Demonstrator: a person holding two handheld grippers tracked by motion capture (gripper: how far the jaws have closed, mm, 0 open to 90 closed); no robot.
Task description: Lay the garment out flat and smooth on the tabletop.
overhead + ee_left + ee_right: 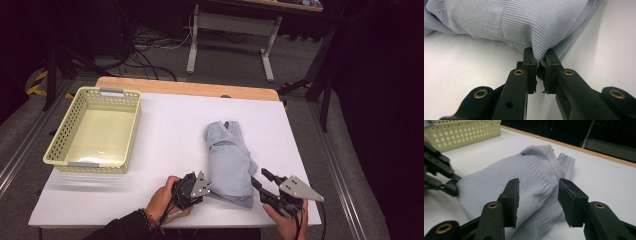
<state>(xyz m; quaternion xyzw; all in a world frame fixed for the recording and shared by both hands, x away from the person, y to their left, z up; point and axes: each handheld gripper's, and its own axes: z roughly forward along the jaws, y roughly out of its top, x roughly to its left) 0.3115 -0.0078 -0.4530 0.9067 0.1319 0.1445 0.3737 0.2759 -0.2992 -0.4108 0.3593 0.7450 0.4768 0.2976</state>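
A light grey ribbed garment (227, 155) lies bunched on the white table (165, 135), right of centre. My left gripper (209, 187) sits at its near left corner, and in the left gripper view the jaws (540, 53) are shut on a fold of the garment (524, 20). My right gripper (260, 177) is at the garment's near right edge. In the right gripper view its jaws (539, 195) stand apart just over the garment (524, 175), with no fabric pressed between them. The left gripper (451, 185) also shows there, at the cloth's left edge.
A pale yellow perforated basket (60, 135) stands at the table's left side, and its wall (461, 132) shows at the far left in the right gripper view. The table's wooden far edge (190, 87) borders a floor with cables and a desk frame.
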